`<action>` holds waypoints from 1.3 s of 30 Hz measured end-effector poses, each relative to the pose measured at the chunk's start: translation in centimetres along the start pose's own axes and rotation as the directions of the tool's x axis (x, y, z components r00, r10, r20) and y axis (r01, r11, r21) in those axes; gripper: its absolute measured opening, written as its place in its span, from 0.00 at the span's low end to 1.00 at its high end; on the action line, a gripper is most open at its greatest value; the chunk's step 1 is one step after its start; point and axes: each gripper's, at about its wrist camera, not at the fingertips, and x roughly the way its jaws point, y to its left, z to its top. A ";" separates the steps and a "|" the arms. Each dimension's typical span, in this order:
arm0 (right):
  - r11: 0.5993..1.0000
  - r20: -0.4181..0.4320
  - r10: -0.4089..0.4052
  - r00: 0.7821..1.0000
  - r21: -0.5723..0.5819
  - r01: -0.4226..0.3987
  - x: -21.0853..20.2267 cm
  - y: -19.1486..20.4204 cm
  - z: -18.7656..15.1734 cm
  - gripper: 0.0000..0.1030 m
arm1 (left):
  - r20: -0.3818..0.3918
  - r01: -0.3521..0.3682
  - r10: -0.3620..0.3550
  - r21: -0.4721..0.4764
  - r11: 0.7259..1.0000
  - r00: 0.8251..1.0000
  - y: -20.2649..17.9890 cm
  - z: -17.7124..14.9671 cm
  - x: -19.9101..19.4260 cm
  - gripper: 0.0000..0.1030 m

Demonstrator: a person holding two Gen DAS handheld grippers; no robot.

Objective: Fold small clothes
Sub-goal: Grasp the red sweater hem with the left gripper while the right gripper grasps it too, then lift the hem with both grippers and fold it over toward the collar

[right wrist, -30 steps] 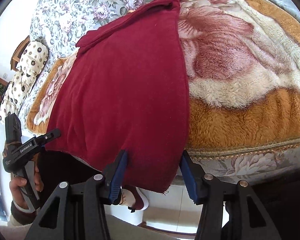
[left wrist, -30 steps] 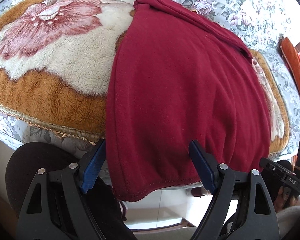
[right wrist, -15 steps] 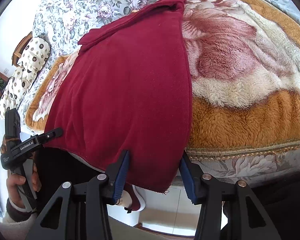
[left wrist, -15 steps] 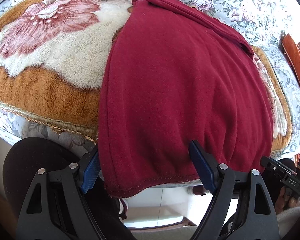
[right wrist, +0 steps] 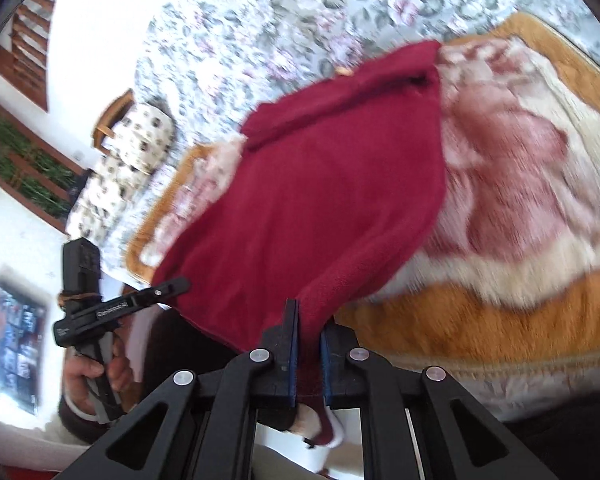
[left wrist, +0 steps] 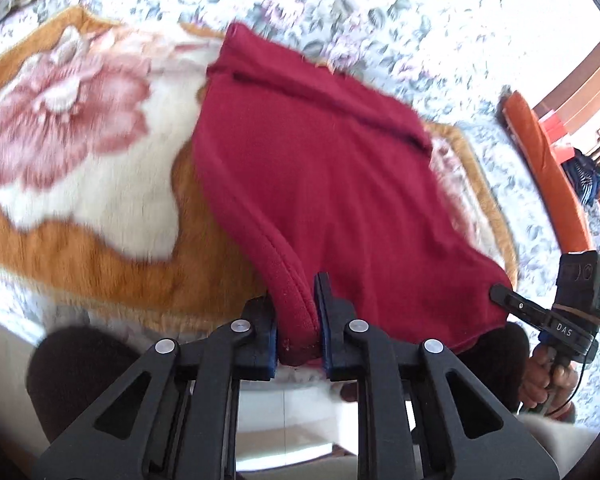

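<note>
A dark red fleece garment (left wrist: 332, 184) lies on a plush flowered blanket (left wrist: 76, 152); it also shows in the right wrist view (right wrist: 324, 200). My left gripper (left wrist: 297, 320) is shut on the garment's near left hem corner and lifts it off the blanket. My right gripper (right wrist: 309, 344) is shut on the near right hem corner, also raised. Each gripper shows in the other's view: the right one (left wrist: 512, 300) at the garment's right corner, the left one (right wrist: 168, 288) at its left corner. The far end of the garment rests flat on the blanket.
The blanket lies on a floral bedsheet (left wrist: 340, 12). An orange cushion (left wrist: 548, 176) stands at the right in the left wrist view. A spotted pillow (right wrist: 128, 160) lies at the bed's left in the right wrist view. The bed's front edge is just below the grippers.
Both grippers went from open around the hem to shut on its corners. The near hem has lifted off the bed edge and both views have swung upward.
</note>
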 end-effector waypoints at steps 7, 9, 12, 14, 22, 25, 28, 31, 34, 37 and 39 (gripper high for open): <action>0.999 0.134 0.036 0.990 -0.005 -0.036 -1.4 0.5 7.4 0.08 | 0.065 -0.001 0.000 0.020 1.000 0.998 -0.5 6.9 0.8 0.14; 1.000 0.162 0.023 0.986 0.001 -0.023 -1.4 0.3 9.5 0.08 | 0.074 0.013 -0.013 0.008 1.000 0.997 -0.3 8.6 1.1 0.14; 1.000 0.183 0.007 0.983 0.012 -0.009 -0.7 -0.4 12.8 0.08 | 0.101 0.002 -0.003 0.009 1.000 0.995 -0.4 11.6 2.0 0.13; 1.000 0.195 -0.012 0.981 0.021 0.008 0.2 -0.8 15.1 0.08 | 0.120 -0.010 0.009 0.014 1.000 0.993 -0.5 14.0 2.6 0.13; 0.995 0.244 -0.093 0.965 0.068 0.078 4.9 -4.1 25.5 0.08 | 0.194 -0.068 0.070 -0.019 0.998 0.979 0.5 25.4 7.1 0.13; 0.989 0.241 -0.106 0.965 0.128 0.077 7.6 -6.7 28.6 0.08 | 0.192 -0.100 0.104 -0.031 0.994 0.976 1.2 28.4 10.3 0.13; 0.975 0.213 -0.175 0.961 0.175 0.139 11.1 -9.5 30.6 0.08 | 0.178 -0.148 0.152 -0.038 0.988 0.972 2.2 30.1 13.7 0.13; 0.945 0.111 -0.255 0.961 0.237 0.224 14.9 -12.8 31.7 0.22 | 0.100 -0.169 0.172 -0.044 0.985 0.980 3.8 31.4 17.1 0.13; 0.942 0.147 -0.234 0.961 0.278 0.187 14.4 -13.7 31.4 0.30 | 0.041 -0.174 0.177 -0.066 0.983 0.983 5.1 32.0 18.3 0.18; 0.938 0.252 -0.274 0.928 0.284 0.199 11.0 -12.7 31.1 0.42 | 0.031 -0.127 0.130 -0.097 0.987 0.991 5.7 32.5 17.4 0.30; 0.932 0.284 -0.306 0.909 0.284 0.225 9.1 -12.0 31.1 0.42 | 0.063 -0.100 0.107 -0.108 0.989 0.992 5.6 33.1 16.0 0.51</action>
